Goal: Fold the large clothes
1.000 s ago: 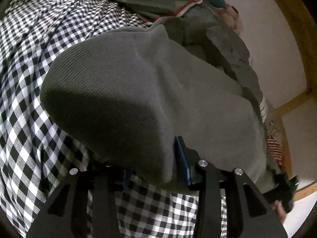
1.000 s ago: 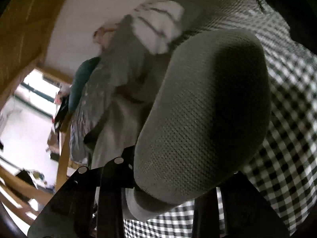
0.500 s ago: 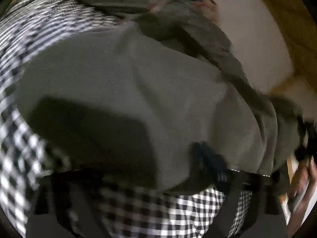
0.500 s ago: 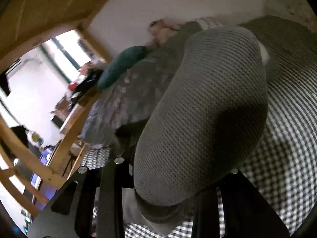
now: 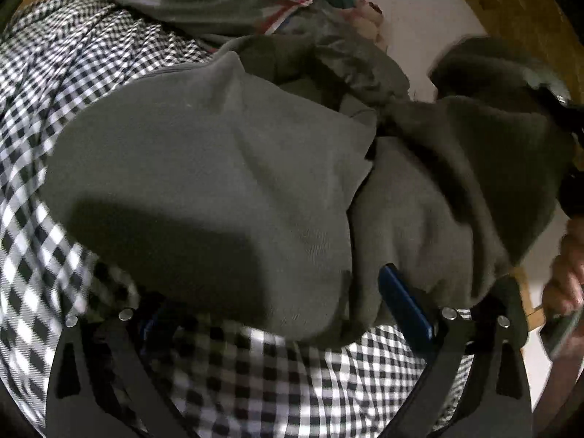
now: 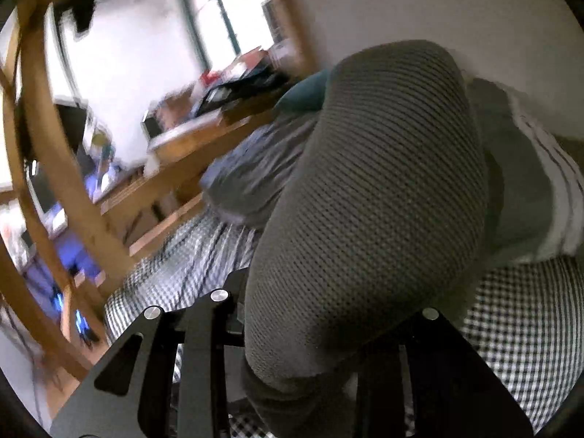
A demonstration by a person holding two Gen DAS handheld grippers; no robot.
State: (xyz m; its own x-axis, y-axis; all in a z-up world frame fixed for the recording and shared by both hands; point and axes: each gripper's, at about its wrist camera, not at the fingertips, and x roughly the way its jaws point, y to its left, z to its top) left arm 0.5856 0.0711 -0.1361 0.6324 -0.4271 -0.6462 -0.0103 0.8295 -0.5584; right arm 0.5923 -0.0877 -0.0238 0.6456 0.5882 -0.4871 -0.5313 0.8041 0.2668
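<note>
A large grey knit garment (image 5: 219, 168) hangs bunched over the black-and-white checked bedsheet (image 5: 54, 73). My left gripper (image 5: 288, 314) has its jaws spread apart around the garment's near edge, which lies loosely between the blue pads (image 5: 405, 303). My right gripper (image 6: 321, 332) is shut on a thick fold of the same garment (image 6: 372, 200), lifted clear of the sheet; its fingertips are hidden by cloth. The right gripper and the hand holding it show at the right edge of the left wrist view (image 5: 562, 273).
A pile of other clothes (image 5: 219, 3) lies at the far end of the bed, with a teal item (image 6: 303, 95) and a white striped garment (image 6: 554, 189). Wooden bed rails (image 6: 109, 226) run along the left; a white wall (image 5: 419, 11) is behind.
My right gripper has lifted and swung its fold upward, so the room now shows behind it. My left gripper's jaws have spread wider and the garment has slackened between them.
</note>
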